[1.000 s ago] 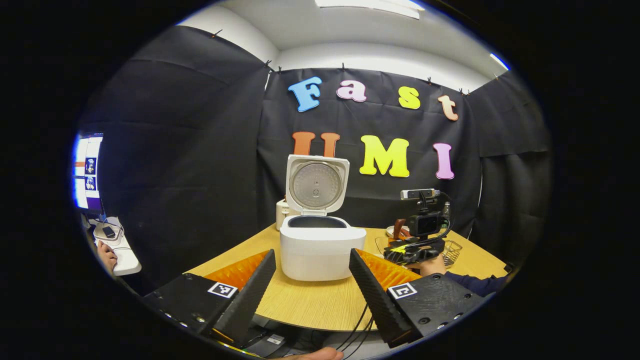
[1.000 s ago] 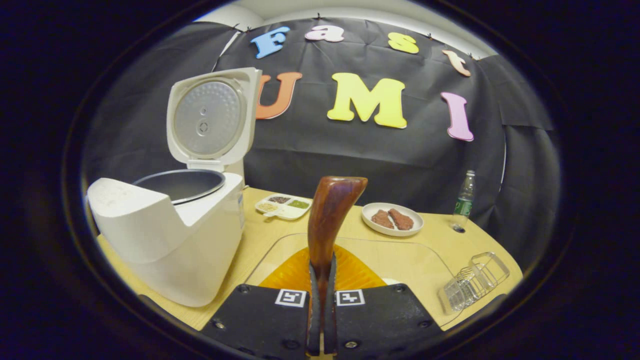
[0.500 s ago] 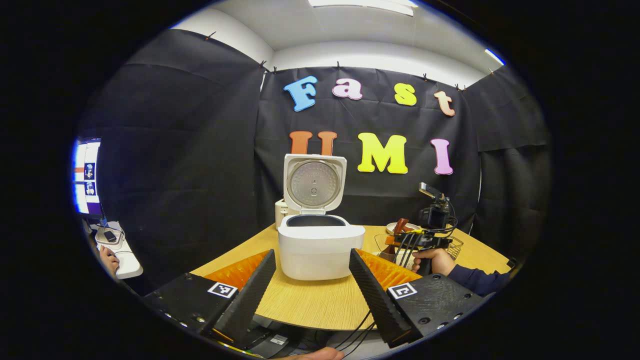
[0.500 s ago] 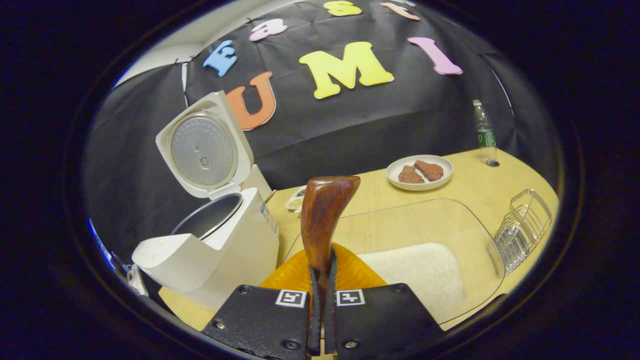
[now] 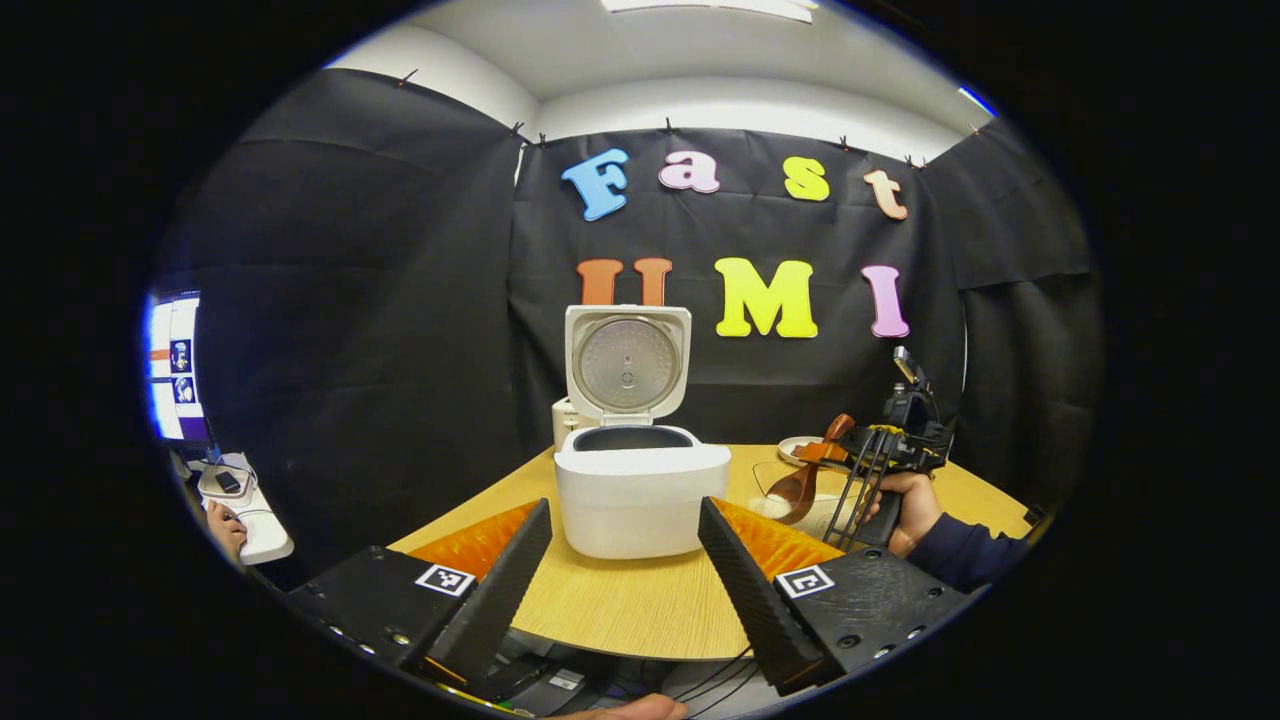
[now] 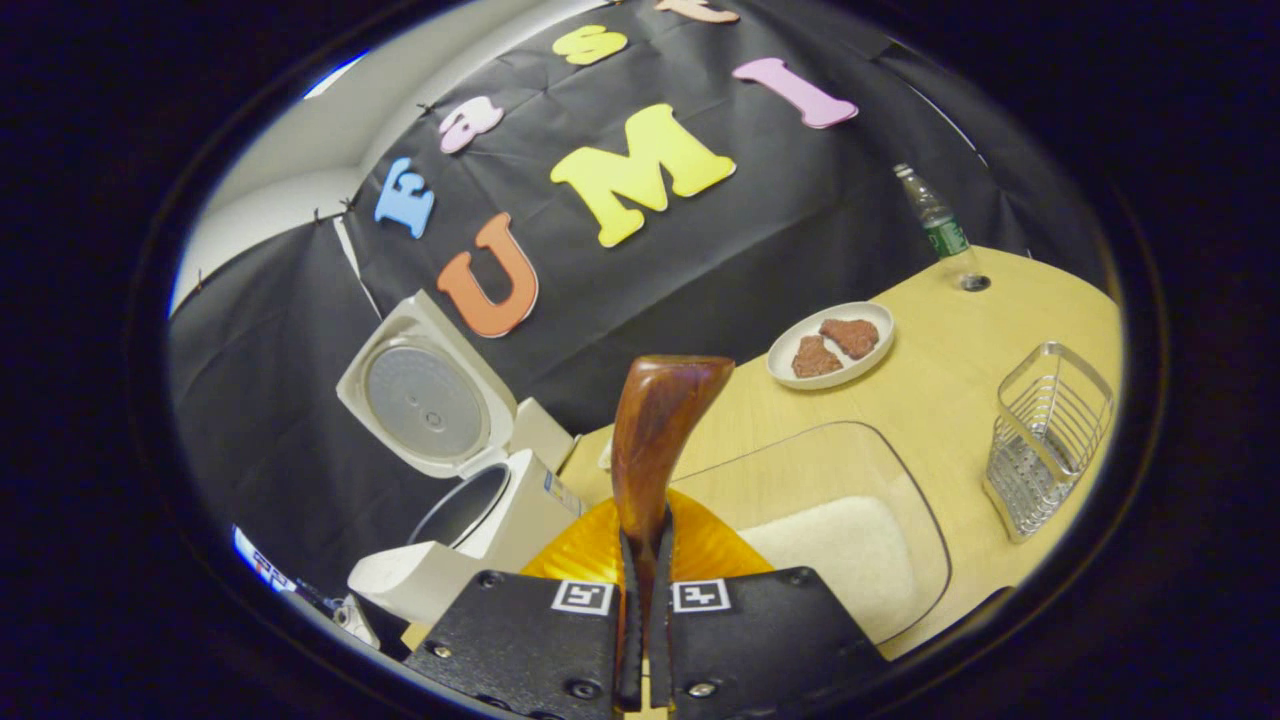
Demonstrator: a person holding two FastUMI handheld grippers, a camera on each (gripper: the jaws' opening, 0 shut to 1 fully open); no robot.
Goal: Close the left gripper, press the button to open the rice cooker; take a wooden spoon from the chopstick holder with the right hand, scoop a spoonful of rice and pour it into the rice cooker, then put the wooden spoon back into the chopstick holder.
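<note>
Wooden spoon (image 6: pixel 655 430), dark glossy reddish-brown, stands at centre frame in the right gripper view, handle pinched between both fingers of the right gripper (image 6: pixel 642 620), above the clear tray (image 6: pixel 900 470) of white rice (image 6: pixel 840 550). Rice cooker (image 5: pixel 640 490), white, lid up, sits mid-frame in the left gripper view on the wood table (image 5: pixel 630 610). Left gripper (image 5: pixel 625 580) at the bottom has its fingers spread wide, holding nothing; wire chopstick holder (image 6: pixel 1045 435) sits at the right edge.

Left claw (image 5: pixel 625 560) fingers spread wide, right claw (image 6: pixel 643 600) fingers clamped together, rolled sideways
</note>
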